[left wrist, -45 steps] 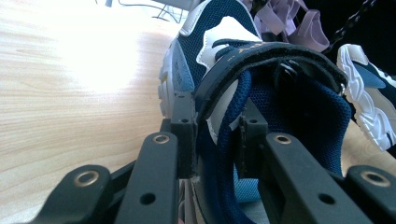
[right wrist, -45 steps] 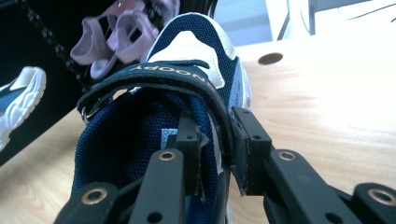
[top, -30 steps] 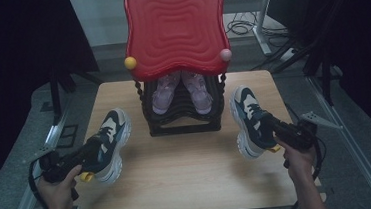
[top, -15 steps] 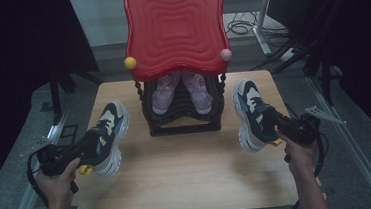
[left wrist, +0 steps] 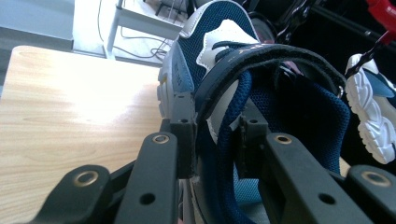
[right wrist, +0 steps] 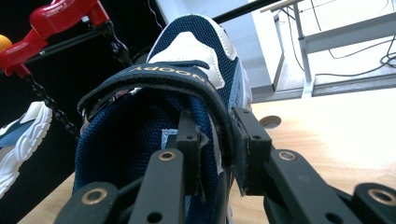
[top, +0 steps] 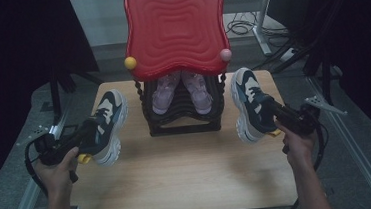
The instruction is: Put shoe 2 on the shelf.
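Two shoes of one pair are in the air, one on each side of the black rack [top: 183, 115] that stands at the back of the wooden counter [top: 188, 169].

The left shoe [top: 106, 125] is to the left of the rack. It is dark blue mesh with white patches, a wide blue strap across the top and a thick, bumpy white sole. Its toe points away from the person. The left gripper [top: 76, 142] holds it from behind. In the left gripper view, its fingers [left wrist: 183, 140] are clenched on the shoe's side wall near the strap, one finger outside and one inside the opening.

The right shoe [top: 249, 103] is to the right of the rack and looks the same: blue mesh, white toe patch, white sole. Its strap has gold letters on it. The right gripper [top: 281, 118] holds it, and in the right gripper view its fingers [right wrist: 189, 154] pinch the shoe's side wall and strap end.

Inside the rack sits a pair of small pink shoes [top: 181, 91]. Above the rack is a wavy red tray [top: 175, 30] with a yellow ball and a pink ball at its lower corners.
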